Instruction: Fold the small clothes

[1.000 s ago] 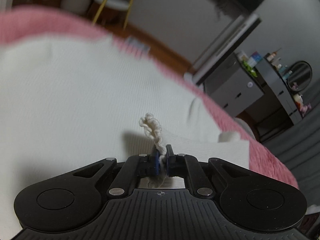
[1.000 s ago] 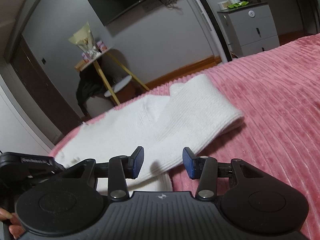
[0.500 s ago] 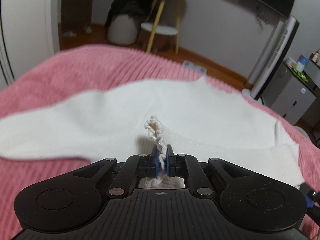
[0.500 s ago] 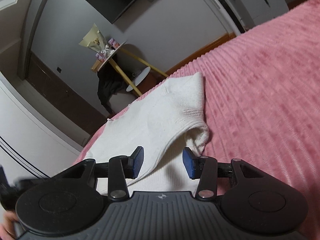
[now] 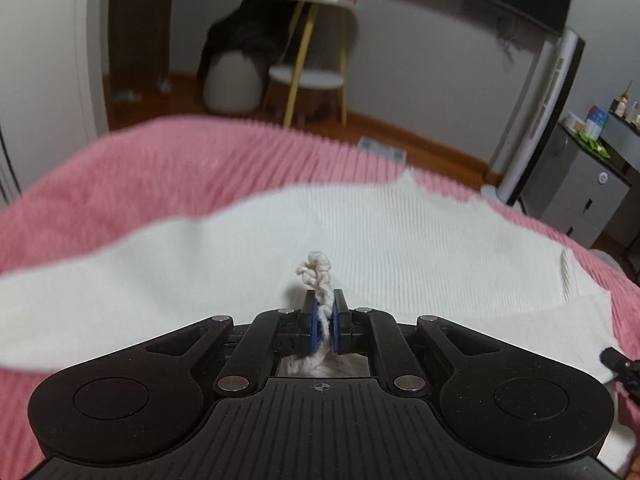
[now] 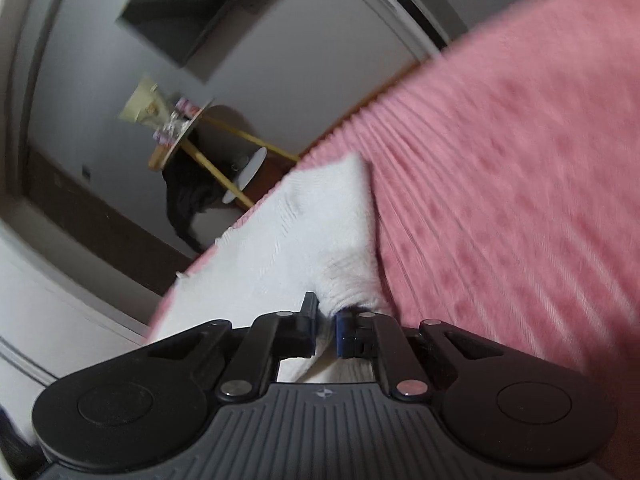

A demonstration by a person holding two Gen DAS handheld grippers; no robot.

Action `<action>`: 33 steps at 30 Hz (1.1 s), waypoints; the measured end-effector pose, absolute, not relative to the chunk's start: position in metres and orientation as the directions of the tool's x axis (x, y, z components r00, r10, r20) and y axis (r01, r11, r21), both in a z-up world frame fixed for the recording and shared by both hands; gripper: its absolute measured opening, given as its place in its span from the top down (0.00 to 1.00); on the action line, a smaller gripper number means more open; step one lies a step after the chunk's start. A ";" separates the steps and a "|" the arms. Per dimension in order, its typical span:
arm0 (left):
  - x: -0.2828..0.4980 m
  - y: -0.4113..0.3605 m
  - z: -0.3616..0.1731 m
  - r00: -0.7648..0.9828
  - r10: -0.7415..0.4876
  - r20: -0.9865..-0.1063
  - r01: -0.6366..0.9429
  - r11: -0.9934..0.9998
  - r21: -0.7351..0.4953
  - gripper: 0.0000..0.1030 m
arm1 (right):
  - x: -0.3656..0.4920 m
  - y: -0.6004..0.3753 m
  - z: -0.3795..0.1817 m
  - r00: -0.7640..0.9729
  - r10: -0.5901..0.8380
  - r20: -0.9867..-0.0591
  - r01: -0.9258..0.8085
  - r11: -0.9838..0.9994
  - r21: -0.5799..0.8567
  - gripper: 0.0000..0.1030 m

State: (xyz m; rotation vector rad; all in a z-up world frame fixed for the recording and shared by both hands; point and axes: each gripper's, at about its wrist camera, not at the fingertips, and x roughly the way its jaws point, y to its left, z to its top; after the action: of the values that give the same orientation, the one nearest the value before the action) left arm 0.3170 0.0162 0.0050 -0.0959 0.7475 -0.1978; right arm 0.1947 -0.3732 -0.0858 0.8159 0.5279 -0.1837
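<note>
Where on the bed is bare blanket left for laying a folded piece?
Bare pink blanket lies beyond the white garment, toward the bed's far edge, and again to the garment's right in the right wrist view. Nearest both grippers, the garment covers everything.

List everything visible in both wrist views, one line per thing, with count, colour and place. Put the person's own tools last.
Knit garment: one, white, spread flat on the blanket.
Yarn cord: one, off-white, sticking up from the left tool's pads.
Blanket: one, pink ribbed, covering the bed under the garment.
Side table: one, yellow legs, round white lower shelf, against the far wall.
Dark clothing: one heap, black, draped beside the table.
Television: one, black, on the grey wall.
Drawer cabinet: one, grey, far right, small items on top.
Left tool: one, black with blue pads, shut on the cord.
Right tool: one, black with blue pads, shut on the garment's edge.
</note>
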 end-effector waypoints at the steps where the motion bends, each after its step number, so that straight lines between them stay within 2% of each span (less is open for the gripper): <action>1: 0.319 0.015 0.006 0.724 -0.204 -0.659 0.148 0.979 -0.141 0.92 | 0.196 -0.363 -0.079 0.857 0.006 -0.515 0.340 0.745 0.574 0.93; 3: 0.325 0.013 0.004 0.731 -0.176 -0.660 0.136 0.984 -0.112 0.92 | 0.198 -0.345 -0.068 0.863 -0.060 -0.502 0.319 0.835 0.448 0.93; 7: 0.333 0.016 -0.005 0.730 -0.140 -0.669 0.112 0.990 -0.085 0.92 | 0.204 -0.329 -0.071 0.845 -0.053 -0.532 0.289 0.883 0.370 0.93; 11: 0.335 0.023 -0.026 0.688 -0.122 -0.716 0.091 0.992 -0.082 0.92 | 0.205 -0.334 -0.078 0.823 -0.030 -0.567 0.306 0.864 0.399 0.93; 14: 0.330 0.025 -0.029 0.695 -0.127 -0.708 0.090 0.992 -0.090 0.92 | 0.203 -0.335 -0.076 0.823 -0.036 -0.566 0.303 0.871 0.386 0.93; 18: 0.326 0.036 -0.024 0.697 -0.166 -0.697 0.072 0.984 -0.162 0.92 | 0.193 -0.338 -0.072 0.853 -0.018 -0.521 0.282 0.857 0.431 0.93; 24: 0.325 0.044 -0.036 0.668 -0.175 -0.723 0.033 0.978 -0.206 0.90 | 0.196 -0.334 -0.081 0.822 -0.074 -0.564 0.319 0.881 0.349 0.95; 27: 0.322 0.047 -0.033 0.671 -0.156 -0.725 0.018 0.981 -0.193 0.83 | 0.197 -0.331 -0.078 0.809 -0.080 -0.582 0.316 0.894 0.317 0.93; 29: 0.318 0.053 -0.028 0.680 -0.140 -0.720 0.005 0.982 -0.187 0.79 | 0.193 -0.330 -0.070 0.801 -0.076 -0.594 0.306 0.904 0.297 0.89; 30: 0.316 0.059 -0.026 0.683 -0.129 -0.719 -0.012 0.982 -0.189 0.74 | 0.189 -0.330 -0.065 0.795 -0.071 -0.602 0.303 0.907 0.293 0.88; 32: 0.309 0.074 -0.022 0.695 -0.112 -0.711 -0.052 0.977 -0.205 0.56 | 0.185 -0.330 -0.056 0.777 -0.060 -0.626 0.307 0.905 0.295 0.86; 33: 0.305 0.082 -0.022 0.698 -0.110 -0.707 -0.068 0.973 -0.219 0.52 | 0.182 -0.330 -0.051 0.775 -0.062 -0.629 0.312 0.902 0.296 0.85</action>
State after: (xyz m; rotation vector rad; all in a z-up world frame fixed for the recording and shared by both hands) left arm 0.3048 0.0823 -0.0216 -0.2360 0.7993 -0.0239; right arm 0.1823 -0.3301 -0.0514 0.4028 0.6570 -0.2085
